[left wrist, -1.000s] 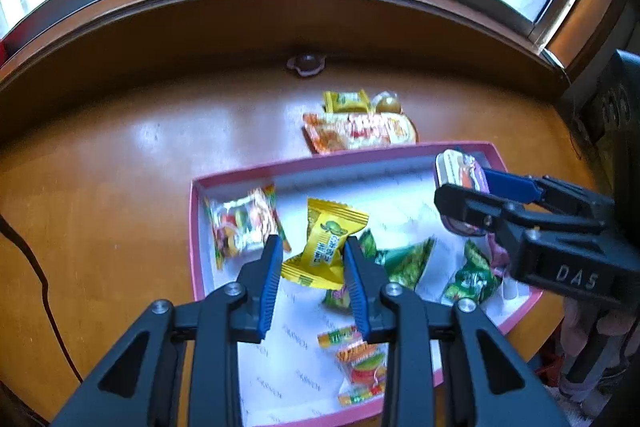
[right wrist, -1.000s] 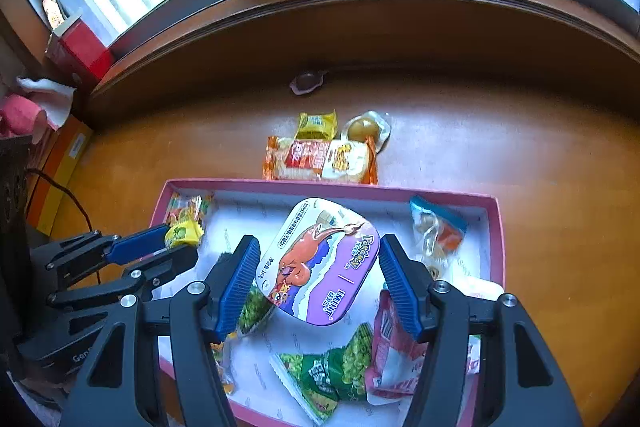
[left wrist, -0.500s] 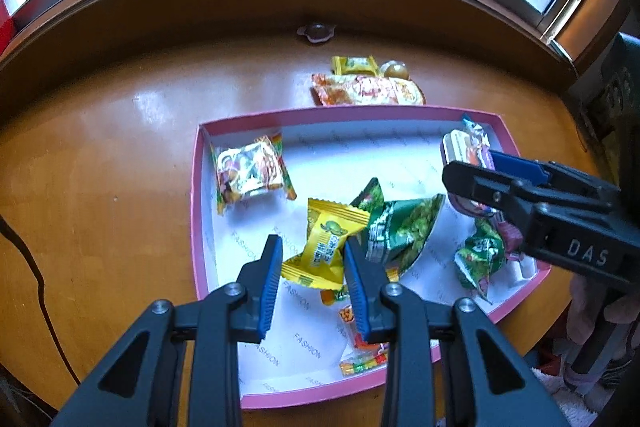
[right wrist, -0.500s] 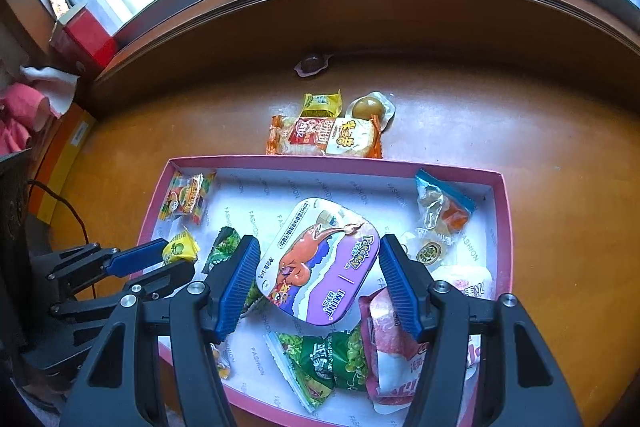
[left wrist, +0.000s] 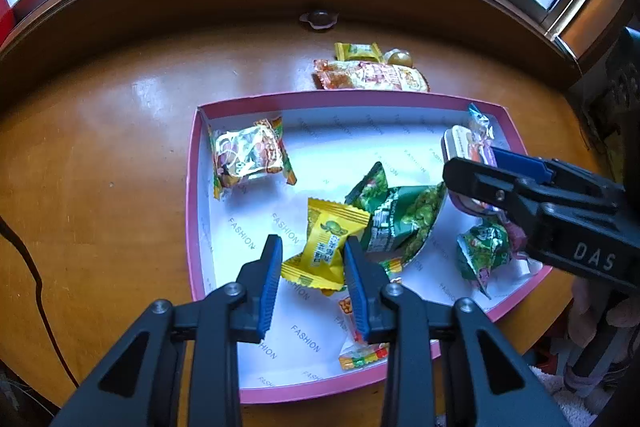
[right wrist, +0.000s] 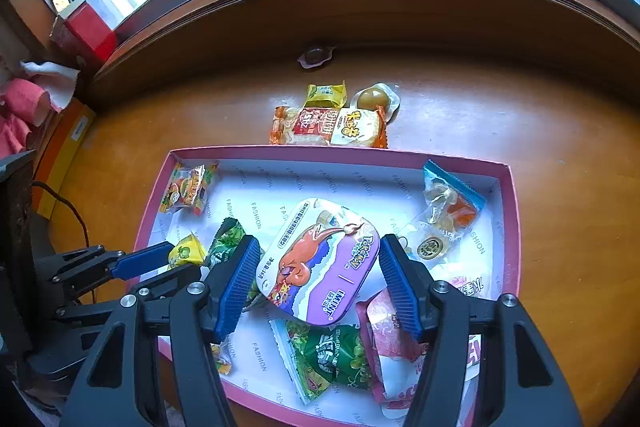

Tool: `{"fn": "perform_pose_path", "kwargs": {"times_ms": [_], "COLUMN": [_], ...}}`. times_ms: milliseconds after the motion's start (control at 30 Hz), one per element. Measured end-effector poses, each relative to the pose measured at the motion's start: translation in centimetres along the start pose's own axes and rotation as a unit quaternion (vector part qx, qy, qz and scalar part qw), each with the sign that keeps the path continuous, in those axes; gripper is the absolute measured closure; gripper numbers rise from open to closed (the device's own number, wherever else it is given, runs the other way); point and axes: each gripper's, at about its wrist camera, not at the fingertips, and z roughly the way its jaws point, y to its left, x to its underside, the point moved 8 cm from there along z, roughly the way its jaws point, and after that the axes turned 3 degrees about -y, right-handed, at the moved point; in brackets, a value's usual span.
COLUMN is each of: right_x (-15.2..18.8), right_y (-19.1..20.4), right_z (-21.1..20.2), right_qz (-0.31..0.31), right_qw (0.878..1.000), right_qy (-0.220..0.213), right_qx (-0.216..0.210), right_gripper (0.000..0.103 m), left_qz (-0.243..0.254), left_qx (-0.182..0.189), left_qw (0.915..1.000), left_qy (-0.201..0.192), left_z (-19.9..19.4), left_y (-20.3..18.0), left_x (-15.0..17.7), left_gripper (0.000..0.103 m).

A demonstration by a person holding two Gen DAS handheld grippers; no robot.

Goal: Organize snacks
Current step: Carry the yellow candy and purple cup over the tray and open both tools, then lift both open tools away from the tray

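Observation:
My left gripper [left wrist: 313,263] is shut on a yellow candy packet [left wrist: 326,247] and holds it above the pink-rimmed white tray [left wrist: 192,187]. My right gripper [right wrist: 318,277] is shut on a purple mint tin [right wrist: 320,261] above the same tray [right wrist: 514,227]. Each gripper shows in the other's view: the right one [left wrist: 472,179] at the tray's right side, the left one [right wrist: 172,263] at the tray's left side. Several snack packets lie in the tray, among them green packets [left wrist: 400,215] and an orange-yellow packet [left wrist: 248,155].
On the wooden table behind the tray lie an orange-white packet [right wrist: 330,127], a small yellow packet [right wrist: 326,95] and a round wrapped sweet [right wrist: 374,99]. A small jelly cup [right wrist: 316,55] sits by the raised window ledge. A red box [right wrist: 86,31] stands at far left. A black cable [left wrist: 28,267] runs along the table's left edge.
Both grippers have drawn back and up from the tray, still holding their items. More of the tray and table shows in both views now.

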Motion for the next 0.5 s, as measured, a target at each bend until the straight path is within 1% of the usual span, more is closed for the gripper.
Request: {"fn": "perform_pose_path", "kwargs": {"times_ms": [133, 233, 300, 500], "right_x": [0.1, 0.1, 0.0, -0.2], "right_y": [0.2, 0.3, 0.5, 1.1], "right_z": [0.1, 0.0, -0.1, -0.4], "right_qz": [0.001, 0.004, 0.002, -0.016], "right_qw": [1.0, 1.0, 1.0, 1.0], "right_qy": [0.001, 0.001, -0.001, -0.01], "right_qx": [-0.004, -0.01, -0.013, -0.006], "right_gripper": [0.039, 0.039, 0.039, 0.039], "left_qz": [0.0, -0.001, -0.001, -0.004], "left_qx": [0.001, 0.002, 0.001, -0.001], "left_qw": [1.0, 1.0, 1.0, 1.0], "left_qy": [-0.001, -0.001, -0.002, -0.006], "left_z": [0.0, -0.1, -0.1, -0.4], "left_y": [0.0, -0.1, -0.1, 0.0], "left_x": [-0.2, -0.3, -0.3, -0.7], "left_gripper": [0.07, 0.068, 0.062, 0.049]}}
